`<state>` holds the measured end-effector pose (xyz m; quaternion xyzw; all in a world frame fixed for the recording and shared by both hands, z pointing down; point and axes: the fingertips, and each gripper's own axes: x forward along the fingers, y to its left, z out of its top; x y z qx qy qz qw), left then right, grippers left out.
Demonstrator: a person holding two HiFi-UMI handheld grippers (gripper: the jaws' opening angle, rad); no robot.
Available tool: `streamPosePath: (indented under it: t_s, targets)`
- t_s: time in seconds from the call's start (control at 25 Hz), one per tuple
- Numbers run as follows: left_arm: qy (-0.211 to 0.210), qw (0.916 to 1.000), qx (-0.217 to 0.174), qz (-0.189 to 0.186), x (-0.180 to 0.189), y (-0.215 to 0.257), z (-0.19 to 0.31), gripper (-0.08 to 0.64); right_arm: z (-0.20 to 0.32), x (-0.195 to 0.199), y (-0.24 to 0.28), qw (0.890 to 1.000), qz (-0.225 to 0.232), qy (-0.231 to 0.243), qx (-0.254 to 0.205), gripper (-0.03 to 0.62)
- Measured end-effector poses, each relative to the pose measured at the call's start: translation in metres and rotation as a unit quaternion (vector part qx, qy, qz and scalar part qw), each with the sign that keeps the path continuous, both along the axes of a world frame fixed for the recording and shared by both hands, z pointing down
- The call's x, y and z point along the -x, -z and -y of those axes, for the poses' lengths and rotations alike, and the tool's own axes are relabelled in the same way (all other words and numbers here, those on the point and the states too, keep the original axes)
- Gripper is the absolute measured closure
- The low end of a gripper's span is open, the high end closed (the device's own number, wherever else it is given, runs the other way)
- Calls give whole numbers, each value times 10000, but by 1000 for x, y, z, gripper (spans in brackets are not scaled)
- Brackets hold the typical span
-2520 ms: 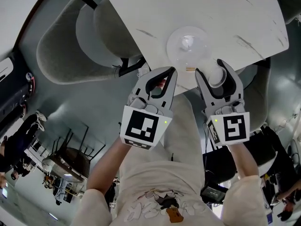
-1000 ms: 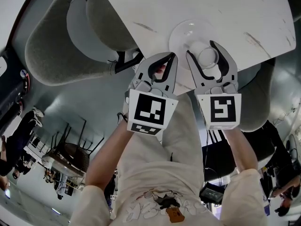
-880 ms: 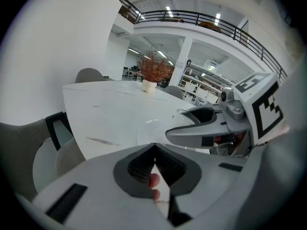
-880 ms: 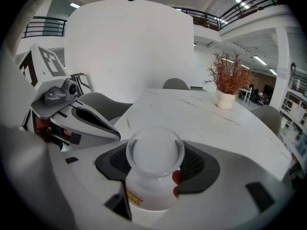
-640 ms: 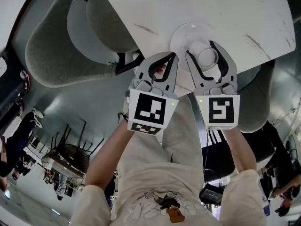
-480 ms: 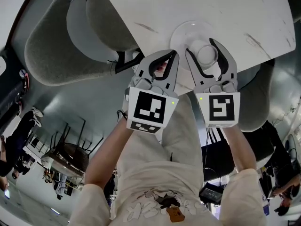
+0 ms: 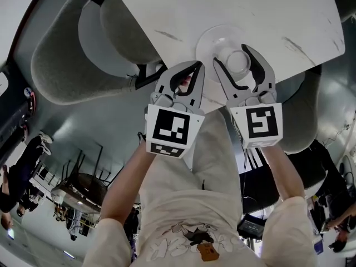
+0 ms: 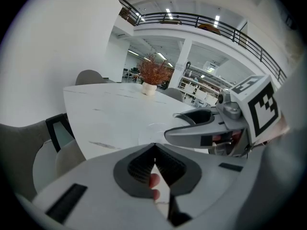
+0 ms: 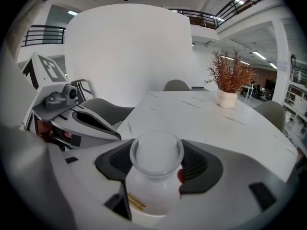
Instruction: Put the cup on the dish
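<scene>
A clear glass dish (image 7: pixel 217 40) lies near the front edge of the white marble table (image 7: pixel 183 10). A small translucent white cup (image 7: pixel 238 62) with a flared rim and a yellow label overlaps the dish's near right edge in the head view. My right gripper (image 7: pixel 232 55) is shut on the cup (image 9: pixel 154 174), its dark pads (image 9: pixel 196 164) pressed to both sides. In the right gripper view the dish is hidden. My left gripper (image 7: pixel 198 66) is shut on nothing, beside the right one at the table's edge. The dish (image 8: pixel 154 128) shows faintly in the left gripper view.
Grey upholstered chairs (image 7: pixel 72 54) stand at the table's left, and another (image 7: pixel 308 113) sits low on the right. A potted dry plant (image 9: pixel 229 85) stands far back on the table (image 9: pixel 216 123). The person's legs are below both grippers.
The right gripper has carried the cup leftward and forward from the table's front edge to over the dish's near side. The left gripper stayed shut and barely shifted.
</scene>
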<state>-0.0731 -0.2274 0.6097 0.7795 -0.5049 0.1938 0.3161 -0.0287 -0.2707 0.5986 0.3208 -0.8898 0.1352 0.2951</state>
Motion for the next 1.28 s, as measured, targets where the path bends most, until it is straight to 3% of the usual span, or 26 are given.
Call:
streamPosePath:
  t_s: [0.48,0.72,0.92,1.04,1.28]
  targets:
    - [-31,9999,-117,42,-5,21,-11,557,-5,-12,19,9997,-47,-54,-218,327]
    - [94,9997,-231,49,0,51,-14,557,-3,-15,40,9995,-15,-124,-303,327]
    - [122,9992,-372,41,-3,77,-19,557,-3,-26,55,9986,4,-495,-160,327]
    - [100,9991,-415,21,-9,94,-25,557,-9,-28,74,9986,-6,-402,-356,327]
    - [101,9990,-430,-18,-17,118,-40,557,-22,-37,93,9983,158,-527,-195,328]
